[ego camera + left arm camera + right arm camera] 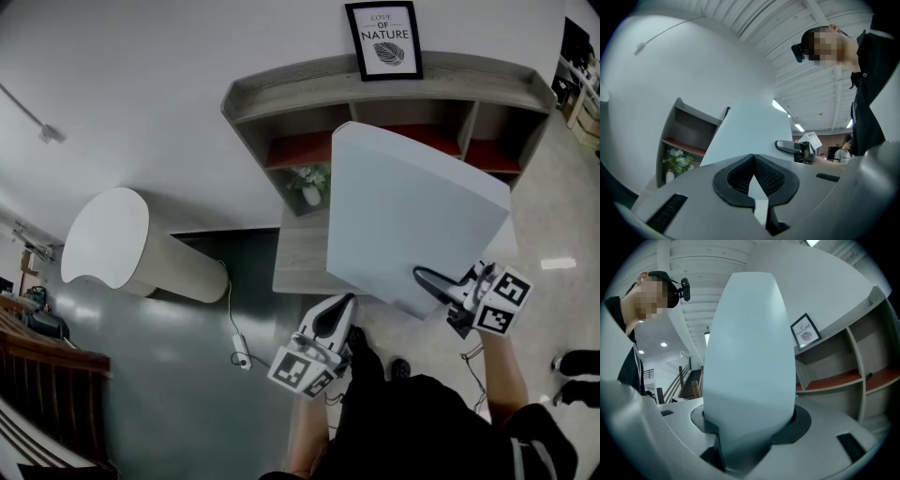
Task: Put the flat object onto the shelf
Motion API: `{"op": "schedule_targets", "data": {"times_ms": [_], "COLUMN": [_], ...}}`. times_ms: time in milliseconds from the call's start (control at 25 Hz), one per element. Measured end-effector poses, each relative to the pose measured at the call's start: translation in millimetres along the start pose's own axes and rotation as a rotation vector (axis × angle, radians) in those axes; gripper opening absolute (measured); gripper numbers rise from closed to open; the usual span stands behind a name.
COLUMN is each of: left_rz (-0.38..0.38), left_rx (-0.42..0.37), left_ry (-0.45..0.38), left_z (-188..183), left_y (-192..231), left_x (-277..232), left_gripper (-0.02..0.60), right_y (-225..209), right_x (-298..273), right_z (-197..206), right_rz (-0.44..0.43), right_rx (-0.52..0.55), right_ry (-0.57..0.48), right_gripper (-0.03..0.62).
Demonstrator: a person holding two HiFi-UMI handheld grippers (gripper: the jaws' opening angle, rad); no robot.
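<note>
Right gripper clamping flat board (tilted), shelf ahead

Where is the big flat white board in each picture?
Head view: the flat board is in the middle, tilted, in front of the shelf.
Left gripper view: the flat board rises in the middle beyond the jaws, right of the shelf.
Right gripper view: the flat board fills the middle, clamped in the jaws, left of the shelf.
Shared landmark: the shelf.
</note>
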State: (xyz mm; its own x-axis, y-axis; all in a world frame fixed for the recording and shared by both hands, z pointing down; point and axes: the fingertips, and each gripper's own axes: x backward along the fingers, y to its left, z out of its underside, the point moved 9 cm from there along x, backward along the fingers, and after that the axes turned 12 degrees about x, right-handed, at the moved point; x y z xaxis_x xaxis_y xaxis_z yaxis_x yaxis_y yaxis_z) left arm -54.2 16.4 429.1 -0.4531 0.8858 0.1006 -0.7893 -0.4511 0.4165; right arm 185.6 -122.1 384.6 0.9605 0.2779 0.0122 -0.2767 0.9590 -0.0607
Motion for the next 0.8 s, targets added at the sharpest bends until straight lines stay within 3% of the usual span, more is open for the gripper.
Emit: {"op": "schedule_targets", "data": {"times_ms": [800], "left_rz": [0.123], "left_rx": [-0.075], "left_ry": [-0.003], "left_z": [-120], "left_y": [145], "left_x": [-46], "left_gripper": [0.012], "right_y": [-48], "right_x": [-166], "right_z": [-110], "right_rz": [-0.010], "right_rx": [0.188], "right_ry": [-0.096], "right_gripper": [0.251]}}
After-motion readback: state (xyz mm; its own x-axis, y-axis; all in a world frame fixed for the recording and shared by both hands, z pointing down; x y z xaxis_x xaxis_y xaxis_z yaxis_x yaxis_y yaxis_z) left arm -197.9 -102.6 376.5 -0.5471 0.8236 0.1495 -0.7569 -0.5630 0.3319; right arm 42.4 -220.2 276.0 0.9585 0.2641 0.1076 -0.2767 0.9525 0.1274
